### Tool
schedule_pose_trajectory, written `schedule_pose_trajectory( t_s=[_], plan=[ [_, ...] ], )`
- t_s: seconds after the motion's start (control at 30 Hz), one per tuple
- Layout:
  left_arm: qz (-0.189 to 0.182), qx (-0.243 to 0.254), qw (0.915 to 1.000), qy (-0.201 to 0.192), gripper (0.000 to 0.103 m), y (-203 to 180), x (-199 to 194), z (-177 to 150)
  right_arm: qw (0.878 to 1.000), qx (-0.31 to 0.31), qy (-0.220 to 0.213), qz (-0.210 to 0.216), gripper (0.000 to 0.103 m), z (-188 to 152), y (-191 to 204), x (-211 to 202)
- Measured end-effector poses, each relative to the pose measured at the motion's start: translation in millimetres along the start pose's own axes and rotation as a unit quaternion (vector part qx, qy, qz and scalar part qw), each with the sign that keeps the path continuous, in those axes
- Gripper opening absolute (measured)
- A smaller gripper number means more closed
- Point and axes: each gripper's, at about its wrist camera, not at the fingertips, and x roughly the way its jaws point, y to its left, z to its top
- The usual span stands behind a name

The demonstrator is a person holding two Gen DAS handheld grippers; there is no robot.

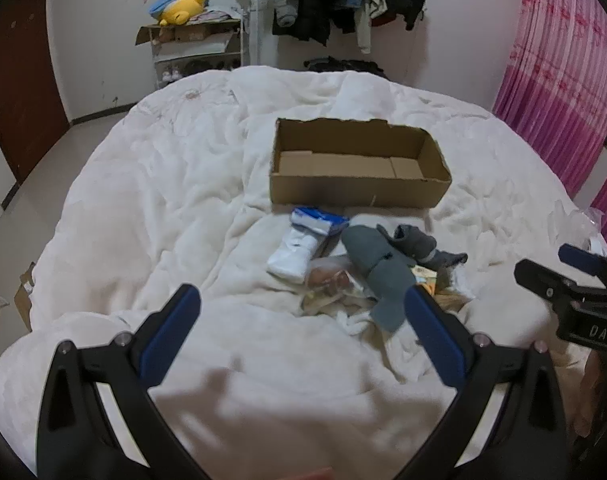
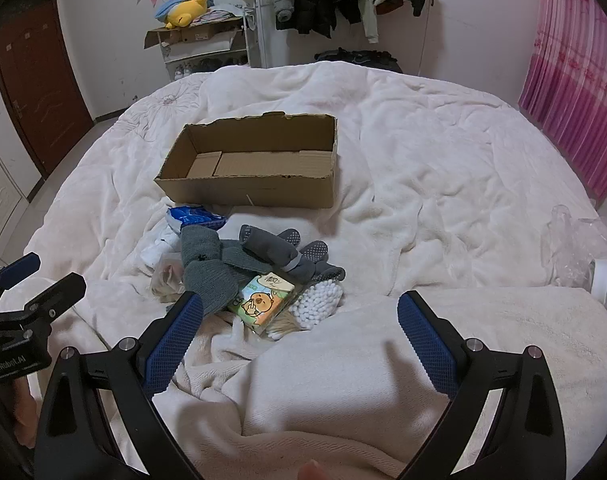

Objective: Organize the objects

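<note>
Hovering over the clutter, both hands empty

I'm holding my left hand-held gripper [image 1: 303, 320] and right hand-held gripper [image 2: 299, 324] spread wide, gripping nothing; the grey knitted socks [image 2: 207, 268] are lying at twelve o'clock, just before the empty brown cardboard box [image 2: 255, 192] awaiting them.

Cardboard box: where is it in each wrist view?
Left wrist: cardboard box sits right of centre, upper middle, on the white blanket.
Right wrist: the box sits left of centre.
Shared landmark: yellow plush toy on the shelf, upper left.
</note>
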Motion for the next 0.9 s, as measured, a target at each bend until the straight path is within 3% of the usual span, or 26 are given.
schedule_pose_trajectory(
  t_s=[0.9],
  plan=[
    [0.011,0.006,0.9999,-0.007,0.102,4.3,0.4,-0.8,1.000,-0.002,-0.001,0.001,0.100,0.1,-1.8,-3.6]
  ],
)
